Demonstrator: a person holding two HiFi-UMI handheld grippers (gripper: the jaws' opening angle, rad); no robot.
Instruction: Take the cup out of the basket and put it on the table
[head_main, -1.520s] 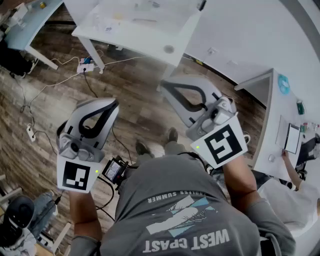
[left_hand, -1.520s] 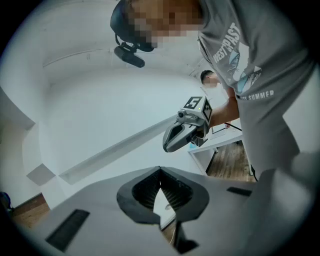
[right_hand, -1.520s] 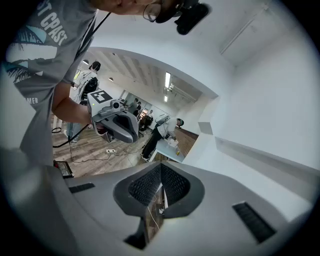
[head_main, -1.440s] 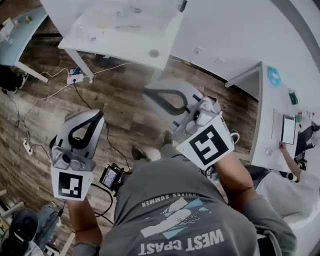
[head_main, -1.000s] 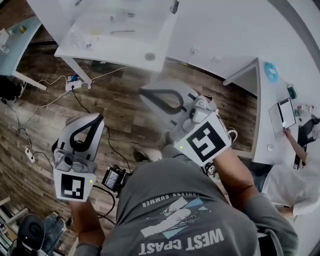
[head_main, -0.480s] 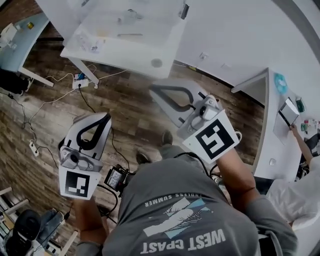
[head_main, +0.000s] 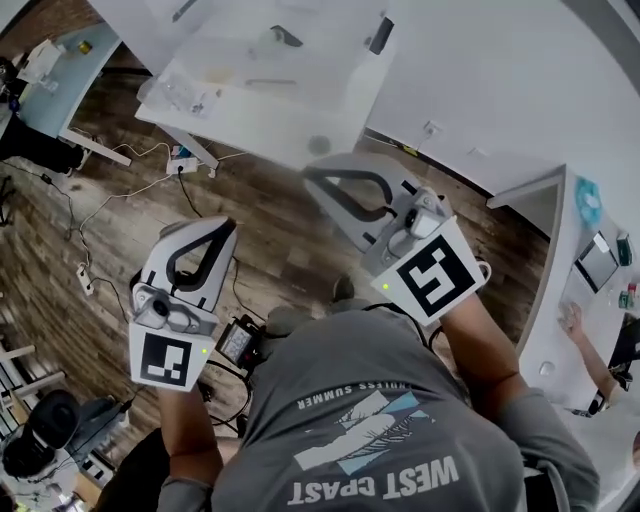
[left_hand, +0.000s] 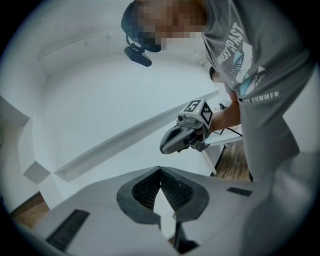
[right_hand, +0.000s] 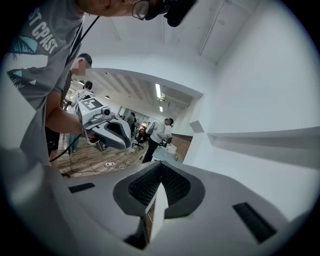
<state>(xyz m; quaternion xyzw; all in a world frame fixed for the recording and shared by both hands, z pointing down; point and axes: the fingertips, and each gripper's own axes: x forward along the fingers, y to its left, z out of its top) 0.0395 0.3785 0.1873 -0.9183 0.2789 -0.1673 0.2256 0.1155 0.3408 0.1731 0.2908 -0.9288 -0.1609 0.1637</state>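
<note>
Person stands over a wood-plank floor (head_main: 280, 235), one claw in each hand, both held out level in front of a grey T-shirt (head_main: 370, 420).

Left claw (head_main: 225, 228): jaws together, ribbed pads meeting at the tip (left_hand: 160, 169), nothing between them. It hangs over bare floor, well short of the table.

Right claw (head_main: 308, 178): jaws together too, pads closed at the tip (right_hand: 161, 164), empty. Its tip sits near the front edge of the white table (head_main: 290, 125), above the floor.

Each gripper view catches the other claw off to one side, apart from it.

Table carries some clear, blurred clutter and a dark object (head_main: 382, 35) at the far edge. Power strip (head_main: 182, 163) with trailing cables lies on the floor by a table leg.

Cup and basket: cannot be made out in any view.
</note>
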